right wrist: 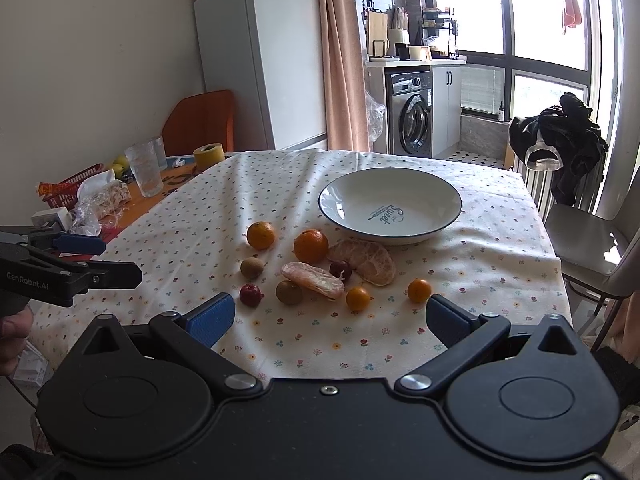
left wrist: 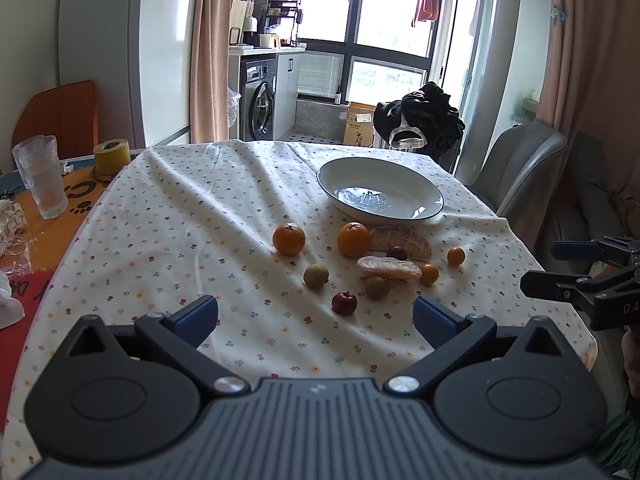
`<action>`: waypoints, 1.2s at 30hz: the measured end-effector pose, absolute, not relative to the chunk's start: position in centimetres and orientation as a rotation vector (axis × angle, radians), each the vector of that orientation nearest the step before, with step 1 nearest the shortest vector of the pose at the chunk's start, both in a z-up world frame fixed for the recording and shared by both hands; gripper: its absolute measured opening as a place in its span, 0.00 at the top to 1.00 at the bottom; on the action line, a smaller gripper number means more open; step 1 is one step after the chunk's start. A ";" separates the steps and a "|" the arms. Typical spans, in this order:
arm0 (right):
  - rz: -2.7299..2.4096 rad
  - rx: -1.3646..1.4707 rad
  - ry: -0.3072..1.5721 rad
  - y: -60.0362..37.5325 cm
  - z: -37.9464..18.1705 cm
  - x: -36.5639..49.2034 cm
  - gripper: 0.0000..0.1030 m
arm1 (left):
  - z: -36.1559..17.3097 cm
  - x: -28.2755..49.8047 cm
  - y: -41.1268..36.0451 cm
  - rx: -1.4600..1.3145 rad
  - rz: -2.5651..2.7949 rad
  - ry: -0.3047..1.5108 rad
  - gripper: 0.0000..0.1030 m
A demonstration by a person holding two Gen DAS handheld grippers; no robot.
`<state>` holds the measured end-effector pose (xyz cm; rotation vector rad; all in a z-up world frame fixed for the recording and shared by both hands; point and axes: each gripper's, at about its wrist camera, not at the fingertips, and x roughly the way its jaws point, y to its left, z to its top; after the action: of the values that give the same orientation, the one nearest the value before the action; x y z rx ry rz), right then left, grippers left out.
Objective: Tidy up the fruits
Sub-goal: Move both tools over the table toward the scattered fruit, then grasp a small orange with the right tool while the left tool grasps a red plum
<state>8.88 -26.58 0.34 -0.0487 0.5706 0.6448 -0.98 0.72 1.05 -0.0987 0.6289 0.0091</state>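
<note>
A white bowl (left wrist: 434, 194) (right wrist: 450, 196) with a dark rim stands empty on the flowered cloth. In front of it lie two oranges (left wrist: 289, 239) (right wrist: 311, 245), two peeled citrus pieces (left wrist: 389, 267) (right wrist: 314, 275), two small kumquats (right wrist: 419, 290), two brownish round fruits (left wrist: 315, 276) (right wrist: 289, 293) and small red fruits (left wrist: 344, 303) (right wrist: 251, 294). My left gripper (left wrist: 316, 314) hovers open over the near cloth, short of the fruit. My right gripper (right wrist: 330, 320) also hangs open, just before the fruit. Each gripper shows at the other view's edge.
Left of the cloth stand drinking glasses (left wrist: 42, 176) (right wrist: 144, 168), a yellow tape roll (left wrist: 112, 156) (right wrist: 208, 155), a red basket (right wrist: 72, 188) and wrapped packets. A grey chair (left wrist: 516, 168) (right wrist: 588, 248) stands at the table's right side, dark clothes (left wrist: 424, 116) behind it.
</note>
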 end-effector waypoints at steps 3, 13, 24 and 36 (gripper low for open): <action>0.644 -0.026 0.574 -26.8 0.1 9.5 0.00 | 0.8 -0.6 0.6 -0.098 0.008 0.625 0.00; 0.648 -0.053 0.566 -26.5 -1.7 10.6 0.00 | -0.8 1.3 0.3 -0.085 -0.013 0.629 0.00; 0.650 -0.032 0.565 -26.2 -3.2 12.4 0.11 | -2.5 3.3 -0.1 -0.116 -0.088 0.613 0.13; 0.693 -0.004 0.567 -25.5 -4.4 13.5 0.34 | -4.8 5.4 -1.5 -0.113 -0.138 0.649 0.40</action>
<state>13.48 -25.47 -4.35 -0.0044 0.5669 0.6930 5.37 -1.50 -4.76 -0.1134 0.6485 -0.1376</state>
